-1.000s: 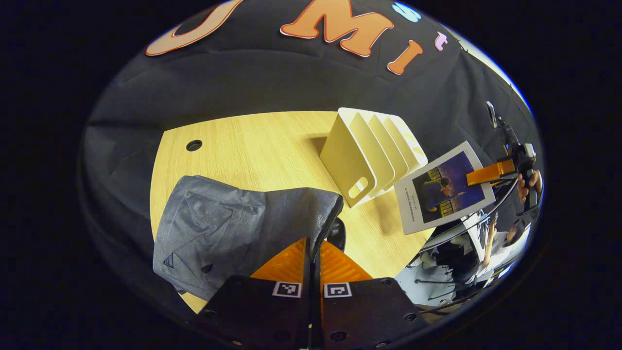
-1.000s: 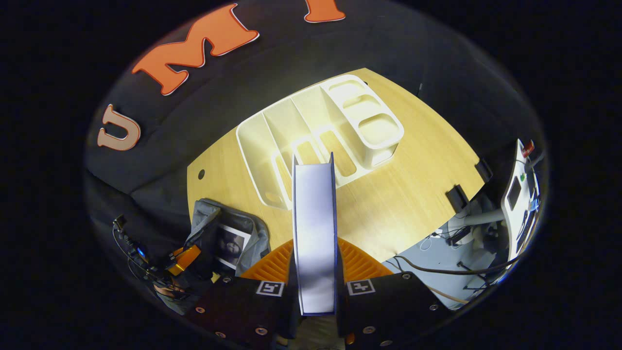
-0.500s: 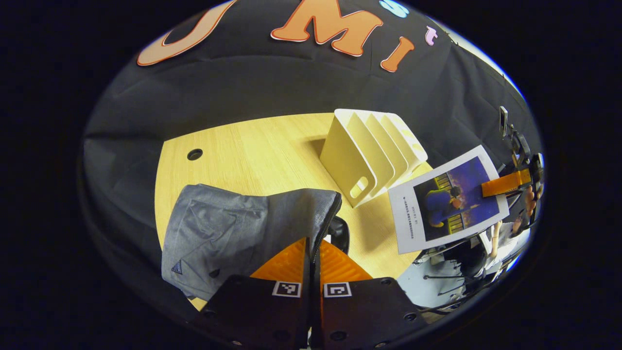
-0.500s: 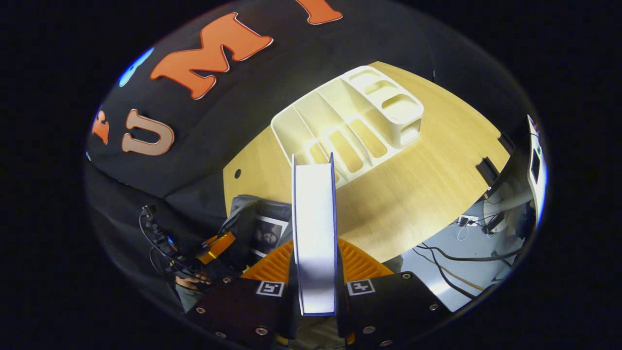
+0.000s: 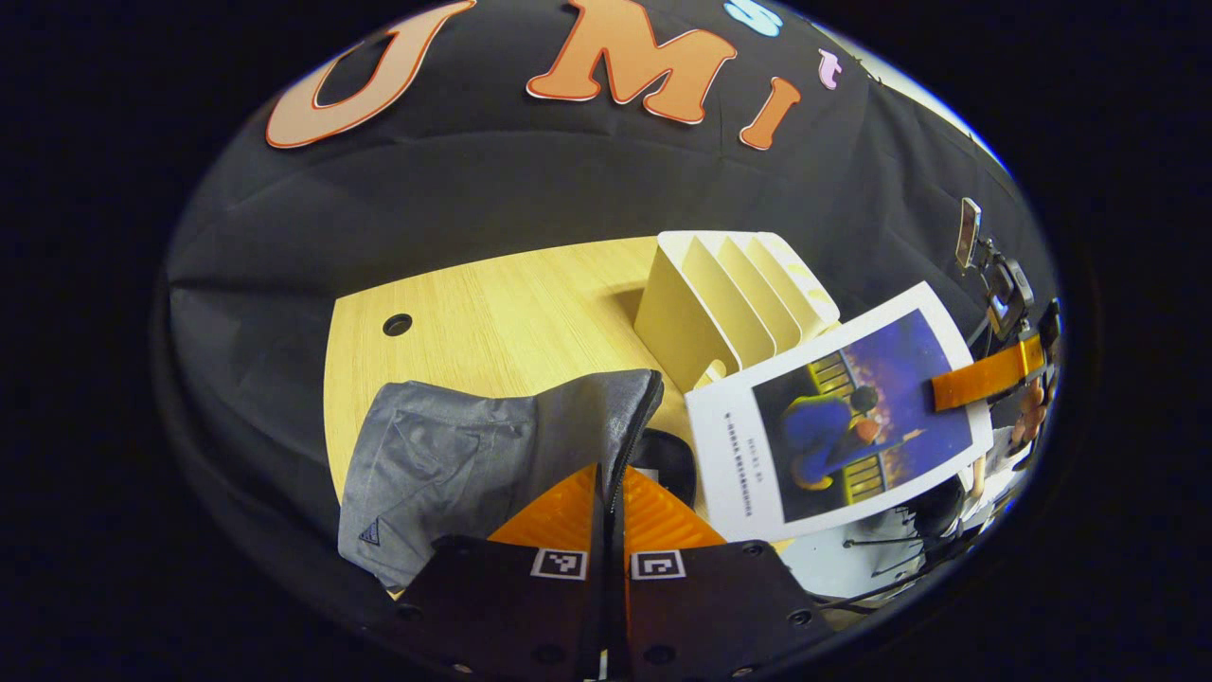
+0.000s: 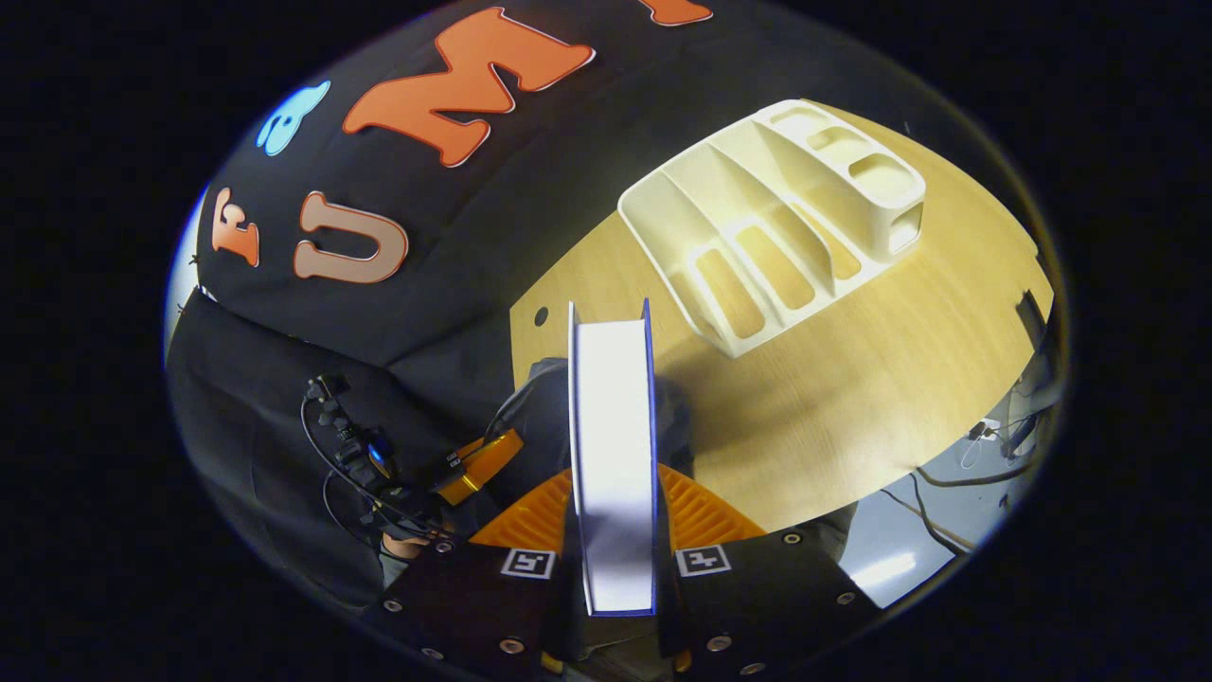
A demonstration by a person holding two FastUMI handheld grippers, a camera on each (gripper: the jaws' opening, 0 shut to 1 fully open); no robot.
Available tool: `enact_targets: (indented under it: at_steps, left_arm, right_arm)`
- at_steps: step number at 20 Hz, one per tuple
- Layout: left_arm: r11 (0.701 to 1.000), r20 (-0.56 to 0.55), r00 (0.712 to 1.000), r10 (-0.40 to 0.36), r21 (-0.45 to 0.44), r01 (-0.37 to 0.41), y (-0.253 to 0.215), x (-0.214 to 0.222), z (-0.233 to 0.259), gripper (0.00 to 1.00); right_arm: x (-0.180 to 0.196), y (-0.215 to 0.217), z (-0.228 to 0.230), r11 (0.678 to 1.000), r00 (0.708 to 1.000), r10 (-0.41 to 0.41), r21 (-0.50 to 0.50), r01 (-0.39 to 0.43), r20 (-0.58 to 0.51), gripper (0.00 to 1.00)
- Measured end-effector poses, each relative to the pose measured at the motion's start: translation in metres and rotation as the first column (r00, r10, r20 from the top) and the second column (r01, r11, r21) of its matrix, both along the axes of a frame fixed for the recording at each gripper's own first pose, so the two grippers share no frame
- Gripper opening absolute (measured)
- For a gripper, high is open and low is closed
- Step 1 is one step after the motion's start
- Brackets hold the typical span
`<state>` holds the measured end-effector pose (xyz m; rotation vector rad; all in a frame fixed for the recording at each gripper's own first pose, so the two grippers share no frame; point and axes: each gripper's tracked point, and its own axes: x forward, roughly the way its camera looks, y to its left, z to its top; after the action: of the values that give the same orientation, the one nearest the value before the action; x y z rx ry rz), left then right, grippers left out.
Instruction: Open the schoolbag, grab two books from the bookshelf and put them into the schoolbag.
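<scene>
Bare table (image 5: pixel 492 303) lies left of the bookshelf (image 5: pixel 729 294); the schoolbag (image 5: pixel 473 455) blocks the near edge.

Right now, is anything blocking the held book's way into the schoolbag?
Nothing visible does. The right gripper grips the book beside the grey schoolbag, whose opening edge the left gripper pinches open.

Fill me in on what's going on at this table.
A person works a gripper in each hand. The left gripper pinches the grey schoolbag by the edge of its opening, jaws closed on the fabric. The right gripper grips a book between its jaws, off the table, near the bag's mouth. The white bookshelf on the wooden table looks empty.
</scene>
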<state>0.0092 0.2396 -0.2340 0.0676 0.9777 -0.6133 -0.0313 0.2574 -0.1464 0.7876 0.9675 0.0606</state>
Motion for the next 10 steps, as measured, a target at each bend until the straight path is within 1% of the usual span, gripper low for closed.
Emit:
enact_targets:
  at_steps: [5,10]
  left_arm:
    - [1.0,0.012,1.0,0.021,-0.008,-0.021,0.006,0.008,0.008,0.03]
    - [0.999,0.029,0.999,0.036,-0.02,-0.036,0.01,0.011,0.015,0.03]
  right_arm:
    - [0.017,0.043,-0.018,0.995,0.999,0.041,0.094,-0.041,0.004,0.32]
    - [0.035,0.071,-0.048,0.986,0.999,0.046,0.16,-0.041,-0.027,0.31]
